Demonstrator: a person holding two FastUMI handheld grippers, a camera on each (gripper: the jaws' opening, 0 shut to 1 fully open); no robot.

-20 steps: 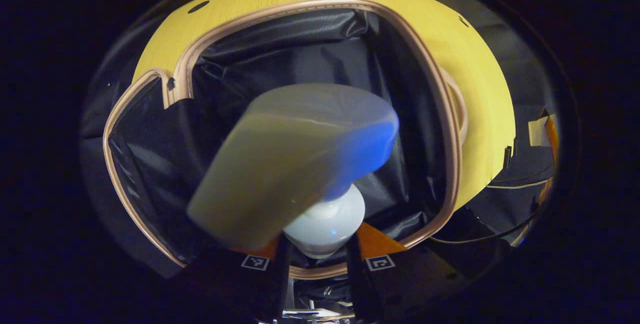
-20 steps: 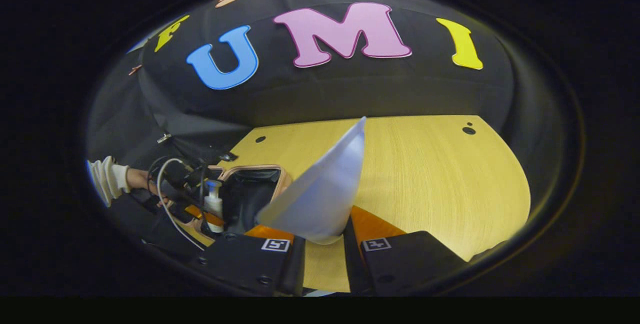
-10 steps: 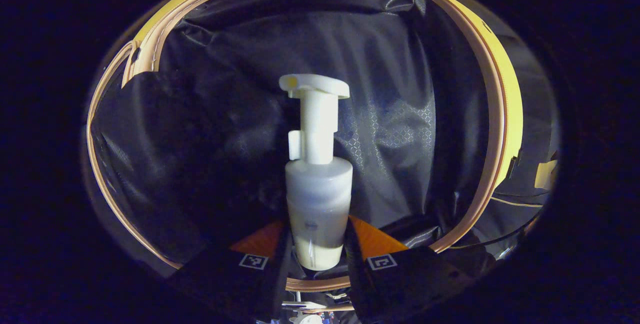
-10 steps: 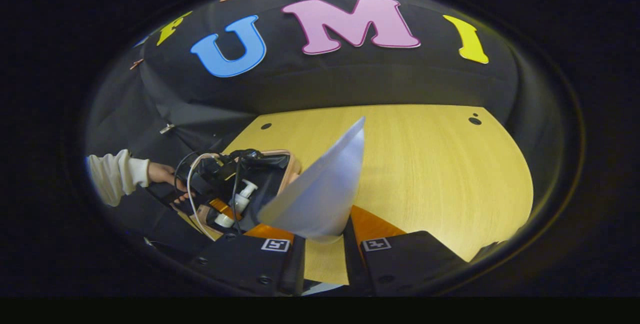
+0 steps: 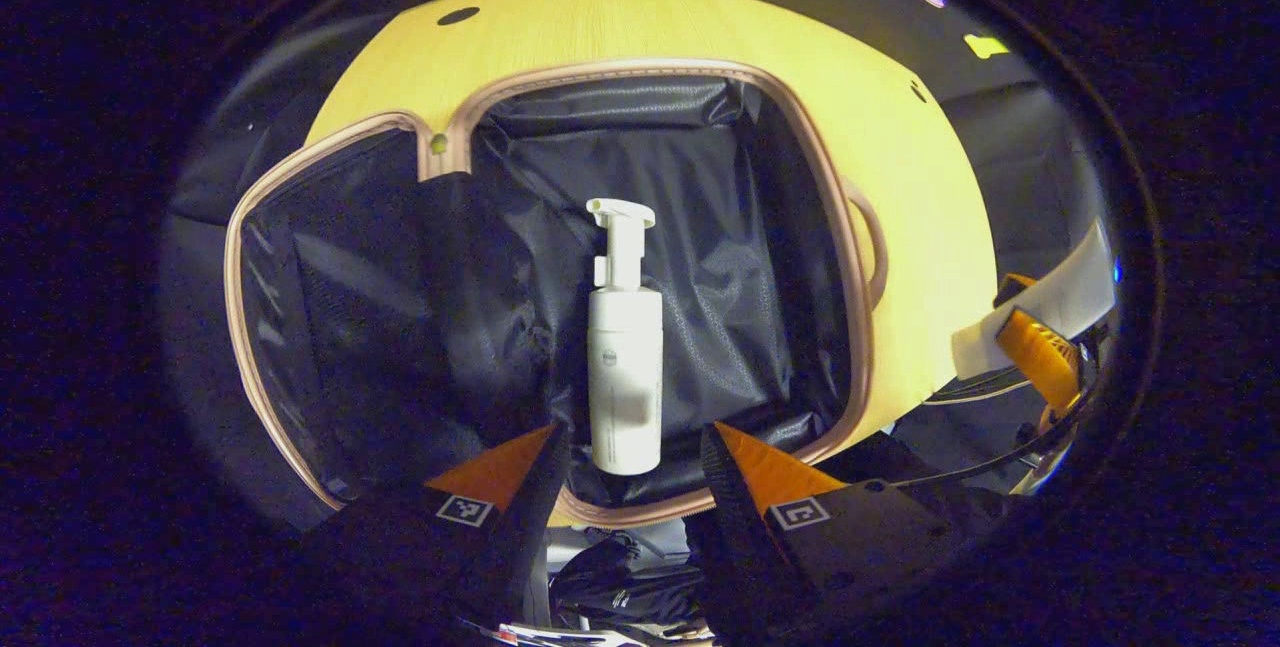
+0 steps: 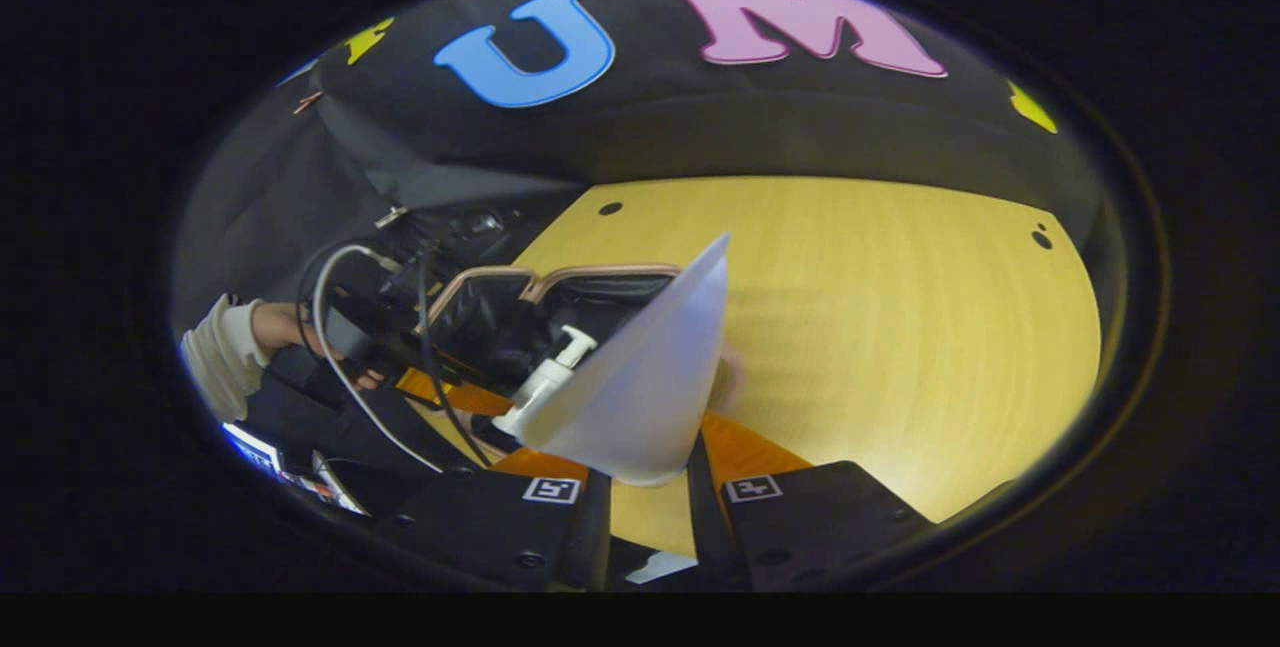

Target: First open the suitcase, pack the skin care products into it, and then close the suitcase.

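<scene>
White plastic, the pump bottle lies flat on the black lining inside the open suitcase, beyond the spread, empty left gripper, while the right gripper pinches a pale tube beside the suitcase, over the wooden table.

Recording booth; black cloth wall behind a wooden table

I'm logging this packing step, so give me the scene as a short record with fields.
suitcase: open on the wooden table, dark lining showing
pump bottle: lying inside the suitcase, free of the fingers
left gripper: open, above the suitcase's near edge
right gripper: shut on a pale tube
left to do: pack the tube, close the suitcase
</scene>
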